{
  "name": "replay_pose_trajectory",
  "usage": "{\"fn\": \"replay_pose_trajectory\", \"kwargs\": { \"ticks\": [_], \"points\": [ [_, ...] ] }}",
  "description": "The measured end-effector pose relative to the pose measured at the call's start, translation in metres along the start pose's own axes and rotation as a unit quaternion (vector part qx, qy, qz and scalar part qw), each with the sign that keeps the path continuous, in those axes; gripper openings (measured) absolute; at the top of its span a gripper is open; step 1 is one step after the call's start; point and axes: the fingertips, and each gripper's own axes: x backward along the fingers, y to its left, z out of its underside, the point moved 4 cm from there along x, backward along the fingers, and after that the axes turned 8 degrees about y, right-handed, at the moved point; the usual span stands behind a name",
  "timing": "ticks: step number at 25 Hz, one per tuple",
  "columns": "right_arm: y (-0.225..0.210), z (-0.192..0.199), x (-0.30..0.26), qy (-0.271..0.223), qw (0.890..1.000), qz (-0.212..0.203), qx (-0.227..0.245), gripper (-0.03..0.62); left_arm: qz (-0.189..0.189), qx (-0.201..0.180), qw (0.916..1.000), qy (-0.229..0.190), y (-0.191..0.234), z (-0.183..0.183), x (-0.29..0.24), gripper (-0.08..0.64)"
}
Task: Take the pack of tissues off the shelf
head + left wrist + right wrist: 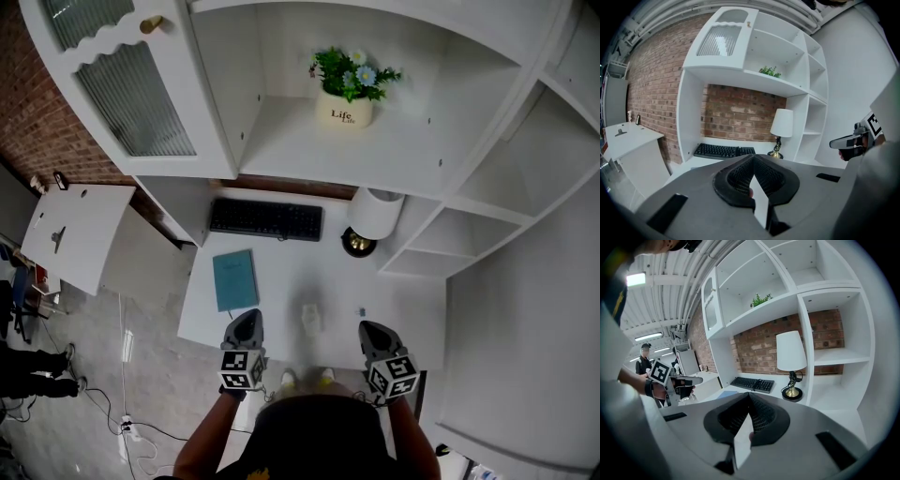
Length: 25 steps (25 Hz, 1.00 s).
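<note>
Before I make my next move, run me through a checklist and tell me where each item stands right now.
1. Left gripper empty: ok, jaws together, nothing between them.
2. Right gripper empty: ok, jaws together, nothing between them.
3. Jaws opened for a grasp: not ok, both are shut.
4. Tissue pack located: cannot tell. The shelf shows only a flower pot, and the small pale object on the desk is blurred.
5. Grippers apart from the keyboard and lamp: ok.
</note>
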Motion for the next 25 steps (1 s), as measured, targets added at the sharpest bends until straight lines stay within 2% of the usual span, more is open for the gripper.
{"fn": "replay_pose_trajectory", "kwargs": {
  "ticks": [13,19,22,25],
  "points": [
    [-0.001,-0.001,0.006,0.0,1.0,0.006,0.003,0.002,0.003,-0.001,1.0,-0.001,-0.004,0.002,0.004,0.017],
    [-0.011,-0.003,0.014,-0.001,1.0,0.026,0.004,0.002,0.012,-0.002,0.9999,0.008,-0.006,0.007,0.008,0.017],
    [-0.013,-0.005,0.017,0.007,0.999,0.029,0.013,0.002,0.025,-0.003,0.9995,0.02,-0.006,0.012,0.008,0.017],
    [-0.017,-0.013,0.011,0.02,0.999,0.017,0.046,0.002,0.041,0.002,0.9985,0.036,-0.006,0.019,0.005,0.017]
  ]
}}
